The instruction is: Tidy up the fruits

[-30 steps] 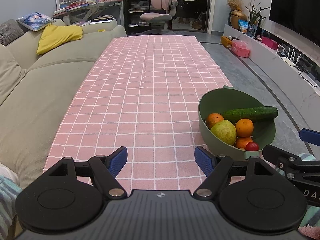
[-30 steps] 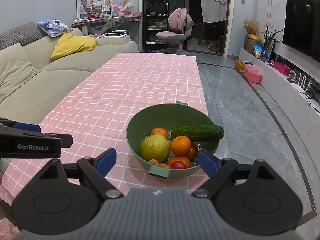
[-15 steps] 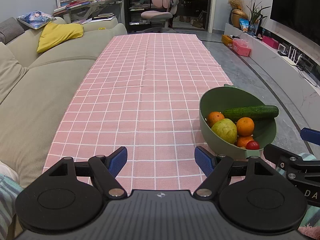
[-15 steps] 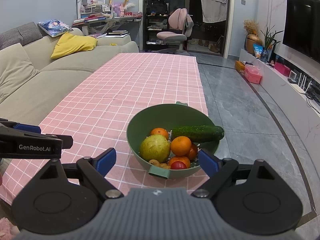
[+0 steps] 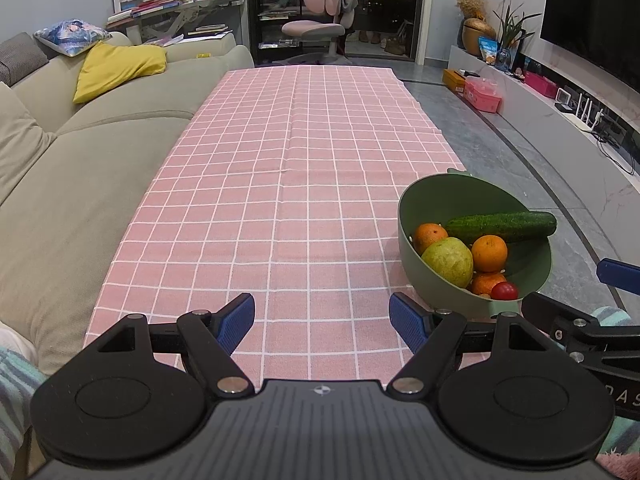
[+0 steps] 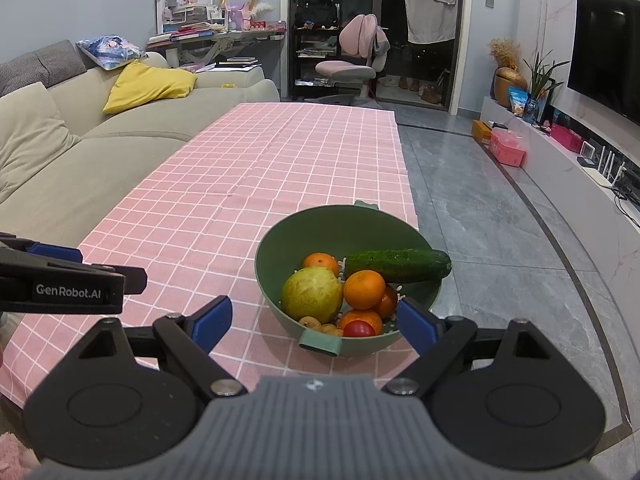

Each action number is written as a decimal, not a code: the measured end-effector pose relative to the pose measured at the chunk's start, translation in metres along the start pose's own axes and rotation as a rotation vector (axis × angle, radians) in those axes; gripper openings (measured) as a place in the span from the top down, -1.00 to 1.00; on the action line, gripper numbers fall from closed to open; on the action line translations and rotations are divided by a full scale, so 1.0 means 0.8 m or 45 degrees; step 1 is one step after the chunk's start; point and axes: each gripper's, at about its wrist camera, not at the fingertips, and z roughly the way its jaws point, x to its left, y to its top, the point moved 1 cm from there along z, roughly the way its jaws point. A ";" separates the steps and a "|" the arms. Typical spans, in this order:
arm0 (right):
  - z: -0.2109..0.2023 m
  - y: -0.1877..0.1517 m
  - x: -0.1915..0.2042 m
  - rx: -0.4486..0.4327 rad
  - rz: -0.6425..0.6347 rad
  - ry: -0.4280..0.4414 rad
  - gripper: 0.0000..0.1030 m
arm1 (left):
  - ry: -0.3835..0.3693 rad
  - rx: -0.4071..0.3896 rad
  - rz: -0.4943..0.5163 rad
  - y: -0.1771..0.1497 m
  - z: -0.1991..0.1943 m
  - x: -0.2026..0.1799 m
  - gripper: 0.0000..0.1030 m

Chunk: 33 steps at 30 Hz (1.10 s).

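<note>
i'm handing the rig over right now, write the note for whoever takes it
Left tool: open, empty, over the pink checked cloth, left of the bowl.
Right tool: open, empty, facing the green bowl from its near side.
Bowl sits near the cloth's right edge. In it: cucumber resting across the right rim, large green fruit, several oranges, a small red fruit, some small brownish pieces at the front.
Done: nothing taken out; no fruit lies on the cloth.
Left: all the sorting. The right tool is closer to the bowl.
</note>
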 end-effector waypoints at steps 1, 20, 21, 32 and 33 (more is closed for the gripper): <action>0.000 0.000 0.000 0.000 0.000 0.000 -0.67 | -0.001 0.003 -0.002 0.000 0.000 0.000 -0.74; 0.003 -0.002 -0.002 0.010 -0.005 0.006 -0.67 | 0.002 0.010 -0.019 0.001 -0.002 0.001 -0.74; 0.003 -0.002 -0.002 0.010 -0.005 0.006 -0.67 | 0.004 0.010 -0.019 0.001 -0.001 0.001 -0.74; 0.003 -0.001 -0.003 0.011 -0.005 0.007 -0.67 | -0.004 -0.001 -0.027 0.000 -0.003 0.003 -0.74; 0.003 -0.002 -0.002 0.011 -0.004 0.007 -0.67 | -0.004 0.000 -0.026 0.000 -0.003 0.003 -0.74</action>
